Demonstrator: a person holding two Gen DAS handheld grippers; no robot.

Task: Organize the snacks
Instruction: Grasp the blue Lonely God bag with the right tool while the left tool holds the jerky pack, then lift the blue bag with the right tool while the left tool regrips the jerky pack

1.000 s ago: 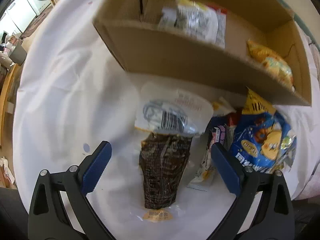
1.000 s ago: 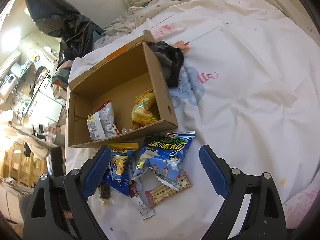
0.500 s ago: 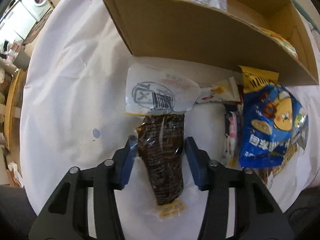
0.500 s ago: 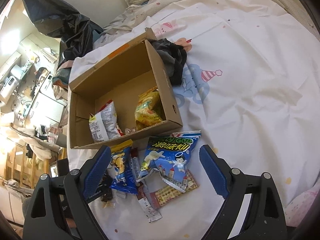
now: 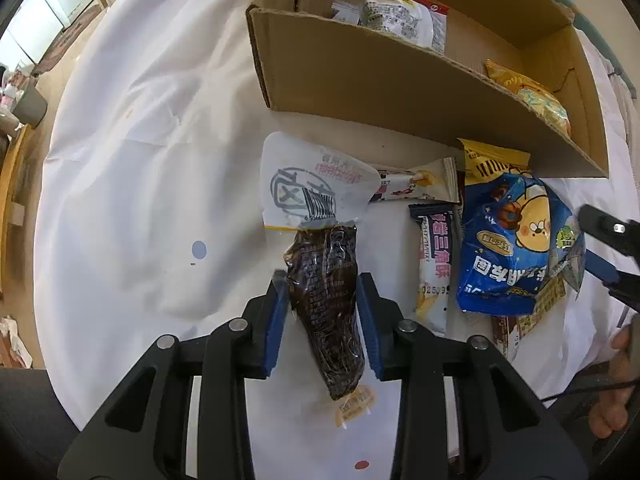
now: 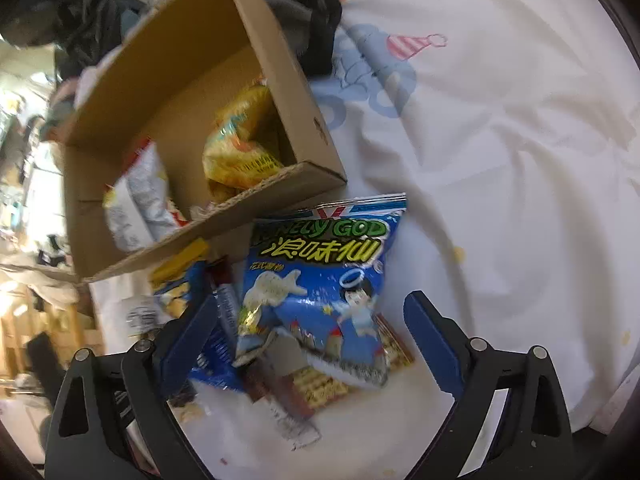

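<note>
The left gripper (image 5: 322, 312) is squeezing a dark snack packet (image 5: 326, 300) between its blue jaws, gripping the brown lower half while the white barcoded top is pointing toward the cardboard box (image 5: 360, 76). The packet is lying on the white bedsheet (image 5: 132, 168), just in front of the box. The right gripper (image 6: 310, 338) is hovering with its jaws spread wide on either side of a blue chip bag (image 6: 320, 280), gripping nothing. That bag is resting on other packets beside the box, which is holding a yellow bag (image 6: 240, 148) and a white bag (image 6: 136, 204).
</note>
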